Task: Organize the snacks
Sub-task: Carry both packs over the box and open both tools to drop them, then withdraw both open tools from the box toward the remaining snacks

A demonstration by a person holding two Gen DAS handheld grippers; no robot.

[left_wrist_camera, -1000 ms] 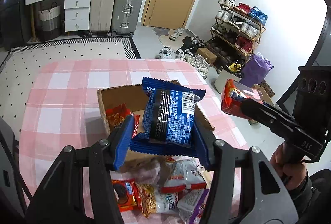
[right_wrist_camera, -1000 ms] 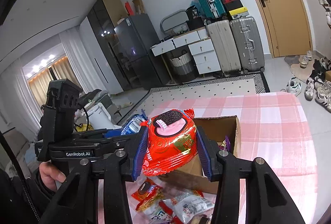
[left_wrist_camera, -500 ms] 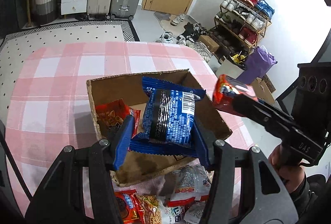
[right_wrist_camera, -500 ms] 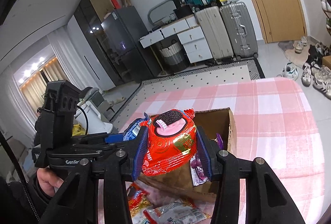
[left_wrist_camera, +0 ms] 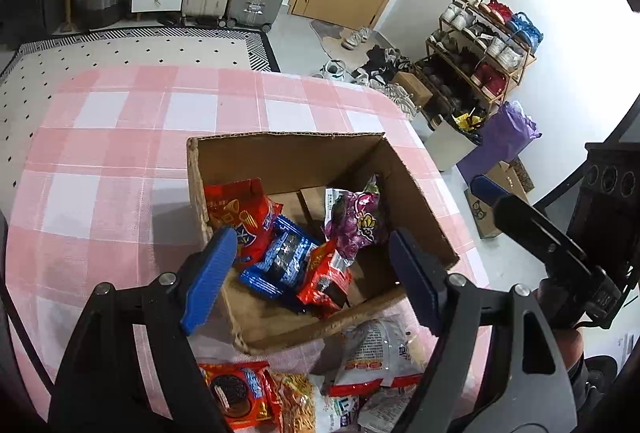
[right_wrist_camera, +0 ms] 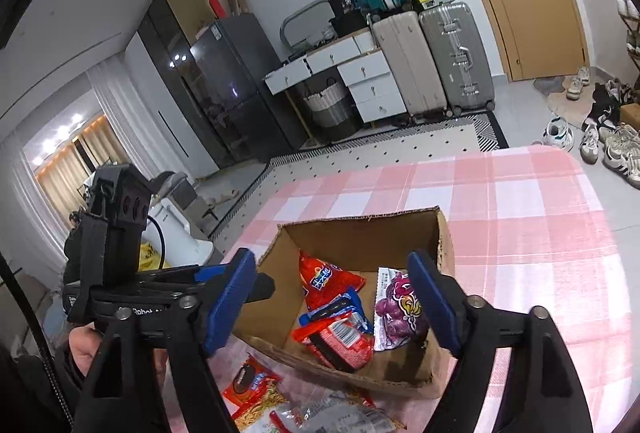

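From the left wrist view, we see our left tongs (left_wrist_camera: 310,279) wide apart and opening, holding nothing, above the cardboard box (left_wrist_camera: 416,193) on the desk (left_wrist_camera: 104,137). The blue snack pack (left_wrist_camera: 280,257) lies inside the box. From the right wrist view, our right tongs (right_wrist_camera: 332,303) are opening too, empty, and the red snack pack (right_wrist_camera: 334,339) lies in the box below.

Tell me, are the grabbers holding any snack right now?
No. The left gripper and right gripper are both opening with nothing between their fingers; the blue packet lies in the cardboard box.
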